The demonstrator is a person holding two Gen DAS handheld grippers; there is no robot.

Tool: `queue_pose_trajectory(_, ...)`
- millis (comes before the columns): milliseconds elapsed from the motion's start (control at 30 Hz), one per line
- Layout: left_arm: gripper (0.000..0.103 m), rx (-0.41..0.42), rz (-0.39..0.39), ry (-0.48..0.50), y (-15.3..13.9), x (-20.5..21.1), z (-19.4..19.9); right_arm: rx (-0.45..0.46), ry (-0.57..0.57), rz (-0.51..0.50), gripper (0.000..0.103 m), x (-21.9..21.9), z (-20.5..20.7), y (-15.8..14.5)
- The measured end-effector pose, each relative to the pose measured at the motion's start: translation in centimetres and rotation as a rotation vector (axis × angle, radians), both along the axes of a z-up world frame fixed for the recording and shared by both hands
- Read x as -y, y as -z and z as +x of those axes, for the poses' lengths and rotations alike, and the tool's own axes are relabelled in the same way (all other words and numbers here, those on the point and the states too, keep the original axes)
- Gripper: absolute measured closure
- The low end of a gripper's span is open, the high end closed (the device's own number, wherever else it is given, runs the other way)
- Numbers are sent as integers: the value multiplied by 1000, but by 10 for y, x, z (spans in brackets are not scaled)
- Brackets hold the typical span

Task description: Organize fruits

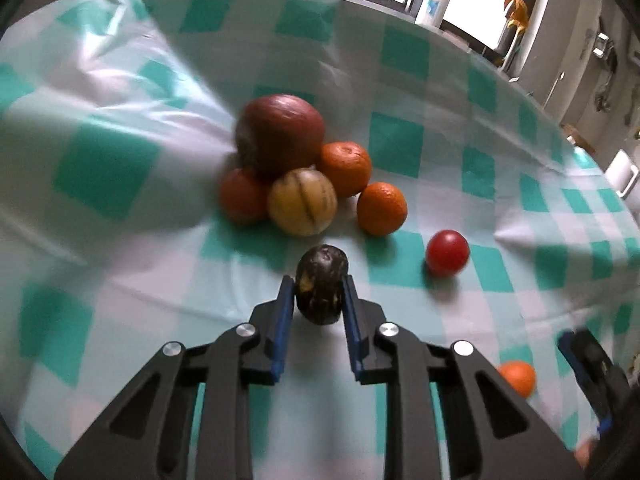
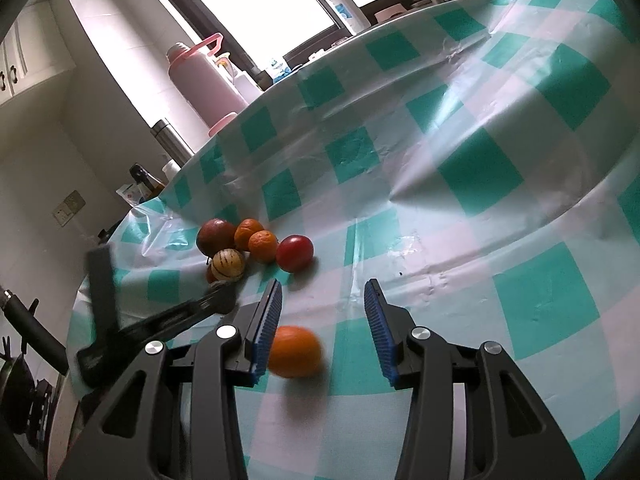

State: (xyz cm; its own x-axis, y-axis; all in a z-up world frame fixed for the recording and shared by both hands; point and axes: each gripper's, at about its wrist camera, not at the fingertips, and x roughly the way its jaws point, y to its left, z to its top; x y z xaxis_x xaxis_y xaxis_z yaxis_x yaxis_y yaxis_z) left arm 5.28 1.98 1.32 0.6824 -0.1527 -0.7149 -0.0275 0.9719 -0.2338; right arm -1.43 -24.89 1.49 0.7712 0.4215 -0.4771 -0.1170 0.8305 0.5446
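We see no container; the fruit lies bare on the checked tablecloth point(image 1: 120, 240). Our left gripper point(image 1: 319, 284) is clamped on a dark, mottled fruit point(image 1: 321, 290) just before the pile point(image 1: 296, 168). Our right gripper point(image 2: 326, 294) stands apart around a lone orange point(image 2: 296, 351), not pressing it.

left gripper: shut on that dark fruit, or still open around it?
Shut on it. In the left wrist view both blue pads of the left gripper press against the sides of the dark fruit, with no gap showing.
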Motion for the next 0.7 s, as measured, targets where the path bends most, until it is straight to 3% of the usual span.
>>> queue_pose_trajectory(233,78,-19,-44,-6,8,-23,-22,-15,-53,-8,58,-6,3,1)
queue_pose_trajectory(300,75,-21,-39,-21,8,-25,-22,-26,-113,-46,48,-19,3,0)
queue_pose_trajectory(367,51,-39,-65,-17,11,-30,-22,-19,-174,-92,37,-35,-1,-3)
queue_pose_trajectory(467,28,-28,-53,-52,9,-34,-18,-35,-308,-176,28,-70,-7,-3)
queue_pose_trajectory(600,29,-47,-20,-50,10,-39,-3,-64,-380,-352,27,-113,-5,-1)
queue_pose_trajectory(667,52,-56,62,-29,10,-33,-2,-75,-427,-426,27,-136,-4,2)
queue_pose_trajectory(700,57,-62,100,-35,11,-31,-3,-79,-443,-438,27,-143,-3,5)
